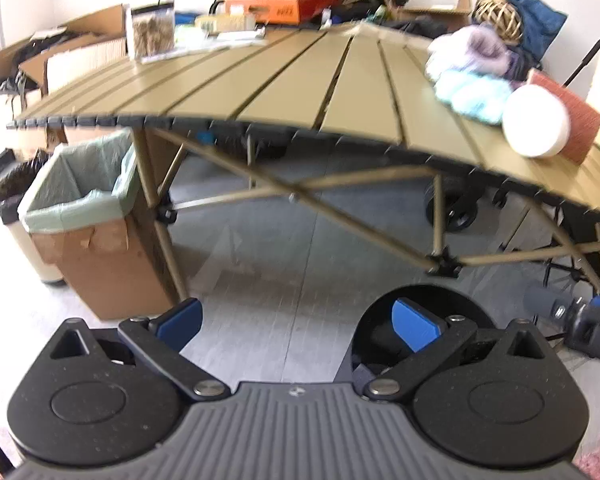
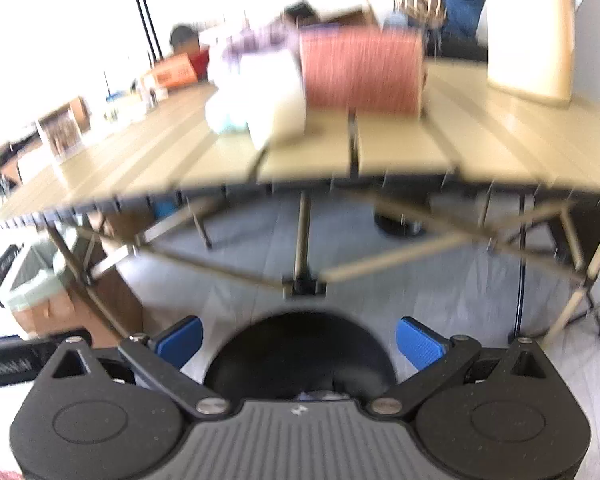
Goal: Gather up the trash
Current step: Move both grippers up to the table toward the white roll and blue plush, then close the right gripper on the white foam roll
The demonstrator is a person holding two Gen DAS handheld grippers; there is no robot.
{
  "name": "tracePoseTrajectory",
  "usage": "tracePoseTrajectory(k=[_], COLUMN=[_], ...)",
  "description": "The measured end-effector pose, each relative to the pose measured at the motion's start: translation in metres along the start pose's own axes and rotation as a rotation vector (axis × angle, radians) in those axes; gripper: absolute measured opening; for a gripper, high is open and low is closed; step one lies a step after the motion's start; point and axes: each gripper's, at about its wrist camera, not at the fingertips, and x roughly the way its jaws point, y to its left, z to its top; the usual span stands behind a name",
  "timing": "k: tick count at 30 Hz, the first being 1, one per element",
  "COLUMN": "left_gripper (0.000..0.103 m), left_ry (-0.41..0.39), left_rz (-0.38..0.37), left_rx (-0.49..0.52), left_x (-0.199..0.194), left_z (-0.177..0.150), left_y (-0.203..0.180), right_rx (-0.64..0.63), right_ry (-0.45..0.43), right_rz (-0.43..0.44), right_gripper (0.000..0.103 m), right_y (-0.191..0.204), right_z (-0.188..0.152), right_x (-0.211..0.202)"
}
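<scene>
We hold both grippers low in front of the table point(image 1: 284, 76), below its edge. Our left gripper point(image 1: 298, 326) is spread wide and empty; our right gripper point(image 2: 298, 340) likewise. The trash point(image 1: 466, 80), soft crumpled wads, lies on the table's right part beside a white roll point(image 1: 538, 120). The lined bin point(image 1: 80, 196) stands at the table's left end.
</scene>
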Motion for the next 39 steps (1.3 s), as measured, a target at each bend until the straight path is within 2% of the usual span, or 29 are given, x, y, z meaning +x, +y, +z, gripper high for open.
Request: tracePoseTrajectory(k=[5,14,20,28,34,36,38,39], left_gripper=[0.103,0.103,0.103,0.103,0.103,0.103,0.103,0.103], left_ry=[-0.099,-0.245,-0.286,-0.322,-0.309,-0.300,-0.290,-0.286], left_rz=[-0.003,-0.001,0.011,0.005,-0.067,-0.080,-0.085,-0.089], left_rx=[0.001,0.000,-0.032,-0.060,-0.080,-0.070,-0.060,-0.056], left_x=[-0.021,-0.039,-0.037,-0.025,-0.010,-0.007,-0.003,-0.001], left_z=[0.015,0.055,0.084,0.118,0.119,0.119,0.119,0.119], left_y=[-0.009,-0.026,-0.025,-0.024,-0.027,-0.032,-0.036,-0.037], right_rx=[-0.005,-0.045,-0.083,-0.117,-0.078,-0.074,-0.077,-0.075], right_ry=[-0.153,-0.325,-0.363,-0.343,-0.282,-0.275,-0.277,-0.276], right_rz=[0.016,0.014,0.007,0.017,0.082,0.089,0.087,0.090], right_gripper=[0.103,0.103,0.102,0.096,0.062,0.042,0.030,0.030], right_y=[-0.003,-0.003,0.003,0.013,0.013,0.014,0.016,0.016], right_z=[0.022,0.061,0.082,0.100,0.103,0.103,0.101,0.101], right_x=[-0.026,-0.033,-0.020,0.010,0.032,0.035,0.037,0.038])
